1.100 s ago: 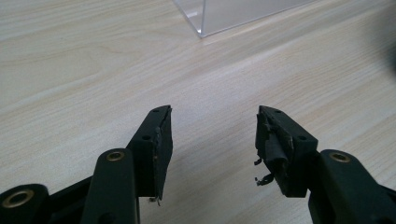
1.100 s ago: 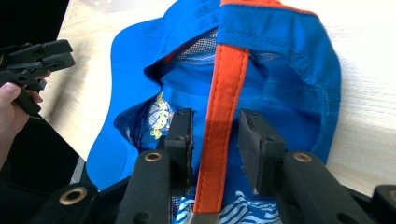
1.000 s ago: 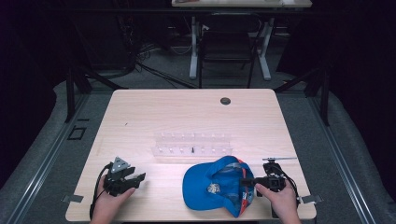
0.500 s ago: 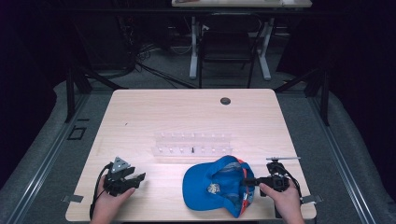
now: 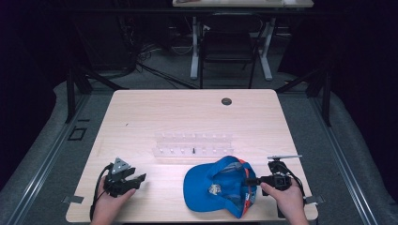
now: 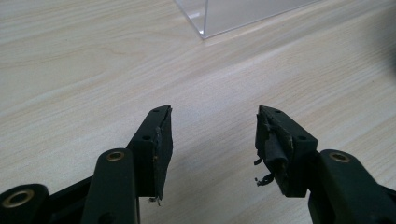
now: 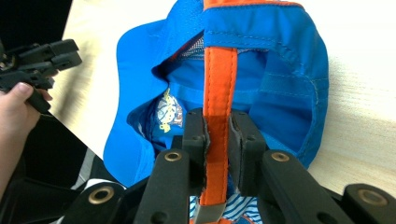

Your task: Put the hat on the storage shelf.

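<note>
The blue cap lies upside down on the desk, its hollow facing up, just in front of the right gripper. We count one cap, one clear acrylic rack, two grippers and one dark round grommet in the desk far beyond them. The cap's long axis runs roughly from the right gripper's fingers away toward the left gripper, with the brim at the far end from the right fingers and the orange strap at the near end.

In the right gripper view we see the right gripper's fingers pinched on that orange strap, one pad on each side with the strap upright between them; the jaws have just been closing onto it. The left gripper's fingers stand well apart with nothing but bare desk between them, and a corner of the clear rack lies ahead of them, well apart.

Some things we cannot make out. The printed patch inside the cap is too crumpled to read. The lower end of the strap is hidden behind the right fingers, and the cap's brim is partly cut off by the dark edge of the right gripper view. The rack's small pegs are too faint in the high view for us to count, except one dark peg.
</note>
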Action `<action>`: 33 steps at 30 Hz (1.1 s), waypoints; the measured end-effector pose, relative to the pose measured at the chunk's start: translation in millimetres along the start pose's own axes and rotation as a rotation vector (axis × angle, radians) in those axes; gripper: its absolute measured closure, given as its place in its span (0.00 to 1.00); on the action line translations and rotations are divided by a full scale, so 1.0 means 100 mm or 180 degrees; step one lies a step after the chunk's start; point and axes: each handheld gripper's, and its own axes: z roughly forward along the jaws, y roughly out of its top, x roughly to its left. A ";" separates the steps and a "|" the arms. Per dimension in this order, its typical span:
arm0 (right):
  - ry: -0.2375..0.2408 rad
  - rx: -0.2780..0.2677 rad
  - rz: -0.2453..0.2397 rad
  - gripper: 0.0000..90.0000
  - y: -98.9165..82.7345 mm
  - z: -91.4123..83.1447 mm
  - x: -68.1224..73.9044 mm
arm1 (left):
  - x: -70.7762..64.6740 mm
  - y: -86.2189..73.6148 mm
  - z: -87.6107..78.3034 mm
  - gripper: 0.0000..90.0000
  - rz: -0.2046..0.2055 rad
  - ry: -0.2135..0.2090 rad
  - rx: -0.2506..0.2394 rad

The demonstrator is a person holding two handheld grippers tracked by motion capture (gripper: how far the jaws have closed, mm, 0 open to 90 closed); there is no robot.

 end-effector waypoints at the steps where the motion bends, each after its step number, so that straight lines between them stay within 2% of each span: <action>1: -0.0011 0.0042 -0.0014 0.87 0.01 0.00 0.01 | 0.00 0.00 0.00 0.51 -0.0002 0.0001 -0.0003; 7: -0.0044 0.0224 -0.0065 0.87 0.06 0.01 0.09 | 0.00 0.00 0.00 0.51 0.0003 0.0005 -0.0008; 10: -0.0060 0.0320 -0.0065 0.88 0.10 -0.01 0.13 | -0.01 0.00 0.00 0.51 0.0018 0.0007 -0.0006; 13: -0.0074 0.0329 -0.0026 0.88 0.12 -0.02 0.15 | -0.01 0.00 0.00 0.51 0.0028 0.0007 -0.0009; 14: -0.0037 0.0381 -0.0024 0.88 0.16 -0.05 0.16 | -0.01 0.00 0.00 0.51 0.0032 0.0002 -0.0010; 20: -0.0039 0.0384 0.0053 0.88 0.25 -0.10 0.21 | -0.02 0.00 0.00 0.51 0.0029 -0.0007 -0.0007; 21: -0.0045 0.0332 0.0107 0.88 0.26 -0.10 0.23 | -0.02 0.00 0.00 0.51 0.0029 -0.0007 -0.0007; 23: -0.0038 0.0408 0.0063 0.88 0.30 -0.14 0.25 | -0.02 0.00 0.00 0.51 0.0036 -0.0007 0.0000; 27: -0.0019 0.0395 0.0066 0.88 0.35 -0.17 0.31 | -0.02 0.00 0.00 0.52 0.0033 -0.0010 -0.0001; 33: -0.0033 0.0464 0.0016 0.88 0.49 -0.28 0.46 | -0.03 0.00 0.00 0.52 0.0041 -0.0016 0.0007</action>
